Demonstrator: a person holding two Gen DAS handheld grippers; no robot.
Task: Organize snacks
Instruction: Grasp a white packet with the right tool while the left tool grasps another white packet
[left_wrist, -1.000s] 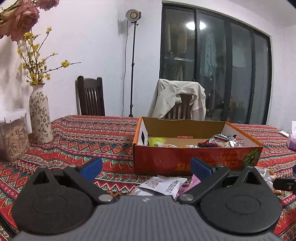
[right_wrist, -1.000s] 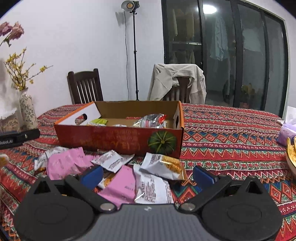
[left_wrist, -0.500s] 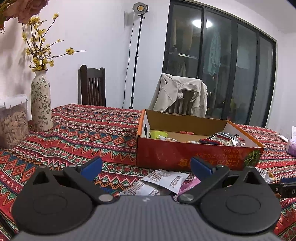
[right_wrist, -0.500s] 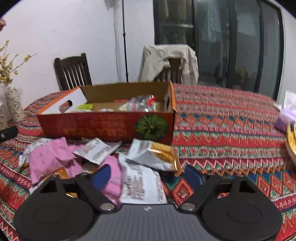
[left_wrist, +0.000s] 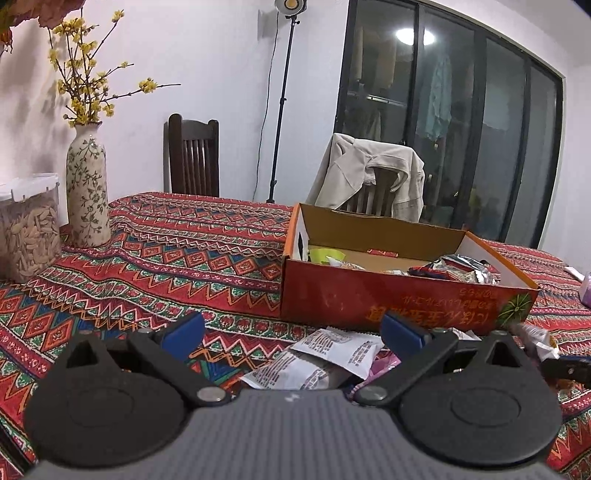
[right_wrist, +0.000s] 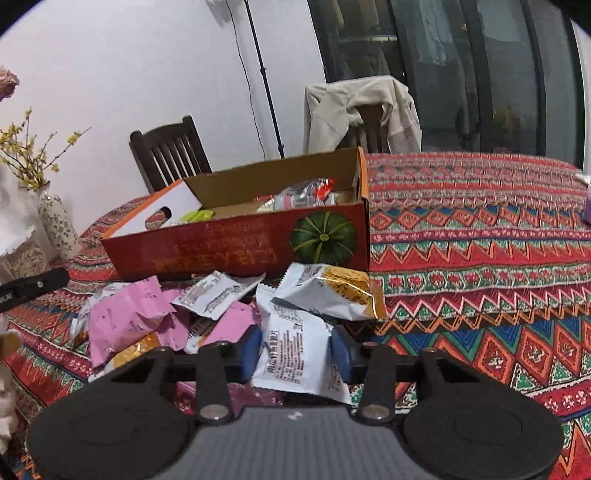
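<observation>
Right wrist view shows the change: your right gripper (right_wrist: 295, 350) has just been closing, and its blue pads now sit against both sides of a white snack packet (right_wrist: 297, 354) lying directly ahead between the fingers. A second ago those jaws stood wide with the packet only lying in front of them. By my reading you now have a grip, so the next step would be to lift and carry it forward and slightly left into the cardboard box (right_wrist: 240, 247), which already holds a few wrappers. Squeeze gently; the packet looks soft and puffy and may slip or crumple.

Your left gripper (left_wrist: 291, 332) is spread apart and holds nothing, with more white packets (left_wrist: 340, 345) just ahead of it, between its fingers and the box.

Several loose snacks remain left of your right gripper: pink packets (right_wrist: 129, 317) and a white-and-gold one (right_wrist: 328, 291) just beyond your catch, so much of the tidying is left.

Everything rests on a red patterned tablecloth (right_wrist: 480, 258). Far left stands a flowered vase (left_wrist: 86, 195) beside a clear jar (left_wrist: 27, 236); beyond the table are wooden chairs, one draped with a pale jacket (left_wrist: 369, 173), a lamp stand and dark glass doors.
</observation>
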